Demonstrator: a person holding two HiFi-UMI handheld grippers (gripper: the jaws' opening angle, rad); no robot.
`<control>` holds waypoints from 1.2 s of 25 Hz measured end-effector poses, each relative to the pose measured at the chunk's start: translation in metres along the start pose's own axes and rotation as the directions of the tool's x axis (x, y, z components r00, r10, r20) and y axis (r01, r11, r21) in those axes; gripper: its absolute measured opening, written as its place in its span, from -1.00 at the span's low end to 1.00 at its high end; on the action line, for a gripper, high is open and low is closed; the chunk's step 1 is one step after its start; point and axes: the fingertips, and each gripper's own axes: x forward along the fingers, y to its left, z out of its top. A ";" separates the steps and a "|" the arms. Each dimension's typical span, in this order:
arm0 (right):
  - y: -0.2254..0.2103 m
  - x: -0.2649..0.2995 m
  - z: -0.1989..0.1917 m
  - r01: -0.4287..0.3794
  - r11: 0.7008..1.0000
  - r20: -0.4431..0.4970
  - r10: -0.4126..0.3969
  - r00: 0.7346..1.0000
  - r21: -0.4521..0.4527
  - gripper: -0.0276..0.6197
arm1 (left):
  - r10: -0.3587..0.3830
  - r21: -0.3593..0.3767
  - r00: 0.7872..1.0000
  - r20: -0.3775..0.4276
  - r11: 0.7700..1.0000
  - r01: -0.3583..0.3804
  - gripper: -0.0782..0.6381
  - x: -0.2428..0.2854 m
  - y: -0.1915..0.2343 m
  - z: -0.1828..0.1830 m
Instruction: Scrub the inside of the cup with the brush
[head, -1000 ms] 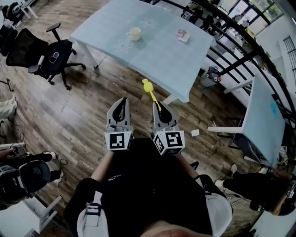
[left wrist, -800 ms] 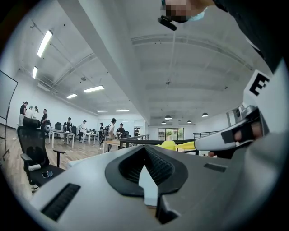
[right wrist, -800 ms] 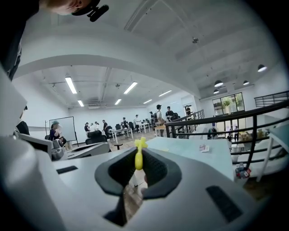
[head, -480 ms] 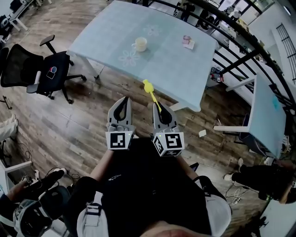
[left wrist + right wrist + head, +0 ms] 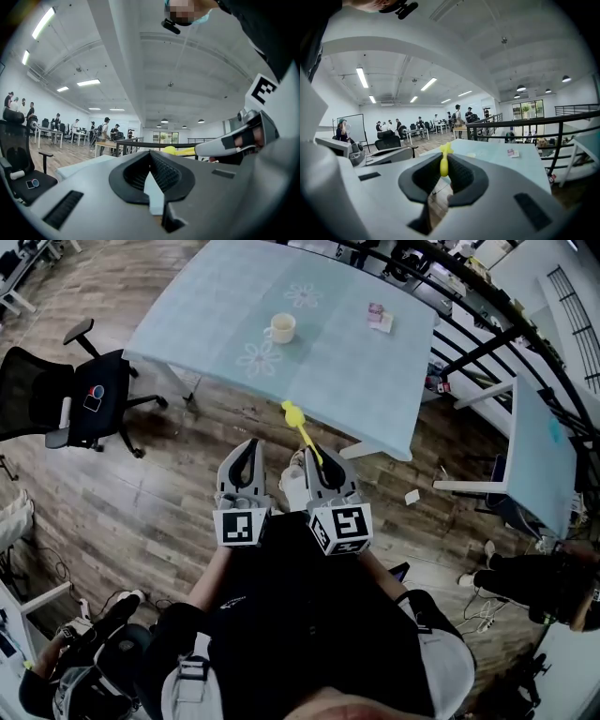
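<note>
A: Need caption info, quick. What's in the R gripper (image 5: 315, 454)?

B: Jaws clamped on a yellow brush (image 5: 302, 426), gripped at one end of its handle, the rest sticking out fwd over the wood floor (image 5: 169, 484). L gripper (image 5: 247, 444) is beside it: jaws shut tight, nothing btwn them.

A: And the cup?

B: Cup (image 5: 279, 328) sits on the pale-blue desk (image 5: 356, 362), nr a flower print, handle to the pic's left. It's well apart from both grippers, and the person stands short of the desk's near edge. No scrubbing yet, I'd say. Task looks to be at the reach-the-desk stage.

A: What could go wrong from here?

B: Three things, my read.
1) The brush is held at one end only, so the long free part acts as a lever. Press it on the cup's wall & it may twist or slip in the jaws.
2) The cup looks light & nothing holds it. If the L jaws don't open & steady it, the brush could shove it across the desk top or tip it.
3) The brush tip leads the way, so it could knock the cup's rim before going in.

A: Anything else nearby?

B: Small packet (image 5: 379, 317) at the desk's far side, office chair (image 5: 80, 395) off the left corner. Neither in the way, prob.
</note>
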 end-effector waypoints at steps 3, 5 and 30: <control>-0.007 0.013 0.000 0.005 1.000 -0.010 -0.004 1.000 0.012 -0.79 | -0.008 -0.001 1.000 -0.014 1.000 0.008 -0.75 0.011 0.003 -0.003; -0.012 0.027 0.004 0.002 1.000 -0.004 -0.002 1.000 0.019 -0.79 | -0.017 0.009 1.000 -0.005 1.000 0.017 -0.75 0.021 0.005 -0.001; -0.138 0.200 0.063 0.041 0.996 -0.004 -0.041 0.999 0.075 -0.79 | -0.116 0.059 0.992 -0.056 0.991 0.120 -0.74 0.241 0.048 -0.012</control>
